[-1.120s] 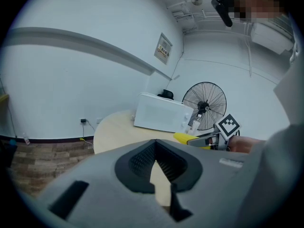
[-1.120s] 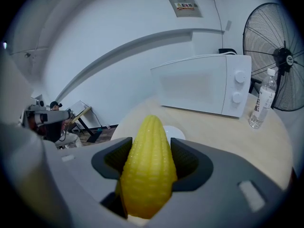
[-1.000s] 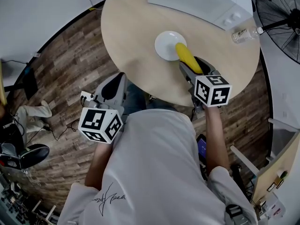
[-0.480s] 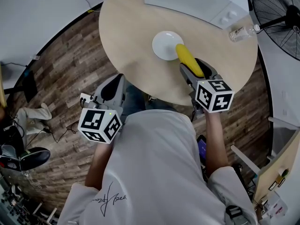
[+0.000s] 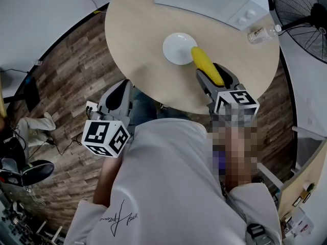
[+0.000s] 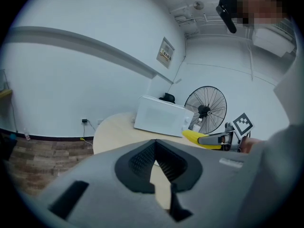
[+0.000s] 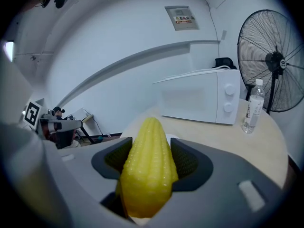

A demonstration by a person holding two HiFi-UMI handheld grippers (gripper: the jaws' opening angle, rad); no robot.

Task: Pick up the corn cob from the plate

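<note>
Round table [image 5: 148,45] carried the microwave [image 5: 204,1] at its far side; the fan [image 5: 301,14] stood off the table to your right, the white plate [image 5: 178,48] sat near the table's middle, and the water bottle [image 5: 260,33] lay by the microwave's right end. Nothing stood between the plate and your right gripper [image 5: 210,76]. Against the frame a second ago, the corn cob [image 5: 206,65] had drawn back toward you: more bare plate showed, and only the cob's far tip stood at the plate's near rim. Whether the tip touched the rim, you could not tell from the head view. Your left gripper [image 5: 121,92] had kept its place off the table's near edge, over the wood floor [image 5: 76,60]. Right jaws: apart by the cob's thickness, clamped on its sides, its pointed end sticking out beyond them. Left jaws: together at the tips, nothing between them.
</note>
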